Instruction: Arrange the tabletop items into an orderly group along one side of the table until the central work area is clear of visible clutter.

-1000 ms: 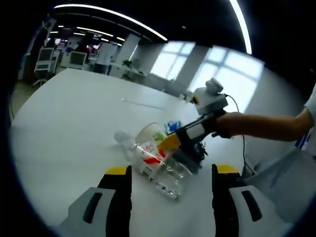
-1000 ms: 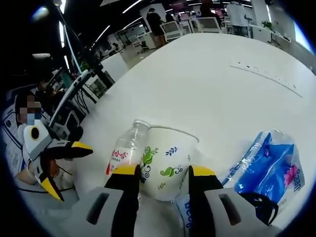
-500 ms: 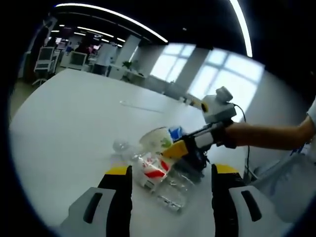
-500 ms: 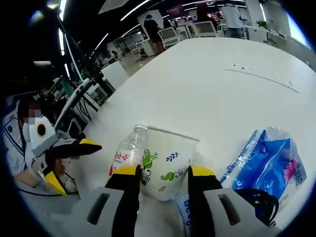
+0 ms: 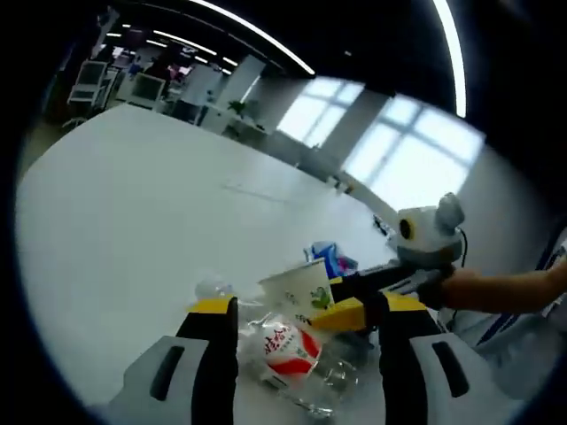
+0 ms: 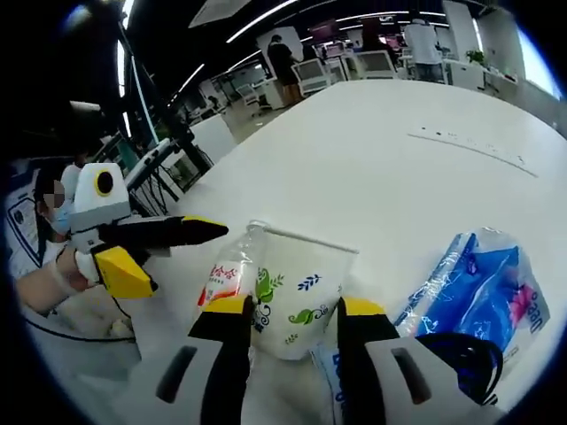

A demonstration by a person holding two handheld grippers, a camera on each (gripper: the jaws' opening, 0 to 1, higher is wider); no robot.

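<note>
The left gripper (image 5: pixel 301 323) has come in close over the last second, and the clear plastic water bottle with the red and white label (image 5: pixel 288 350) now lies right between its spread jaws, where before it lay out ahead of them. The right gripper (image 6: pixel 292 310) has kept its place: its jaws stay pinched on the white paper cup printed with green and blue leaves (image 6: pixel 297 288), lifted upright now rather than tipped. In the right gripper view the left gripper (image 6: pixel 155 248) has swung in much nearer the cup, jaws apart.

The broad white tabletop (image 5: pixel 133 204) runs wide and bare beyond the cup, out to its far edge. The cup stands at the near side, mouth up, rim slightly bent. The bottle lies on its side touching the cup, cap end away. Just beside the cup on the other side sits the blue and clear plastic tissue packet (image 6: pixel 483 283), crinkled, near the table's edge
</note>
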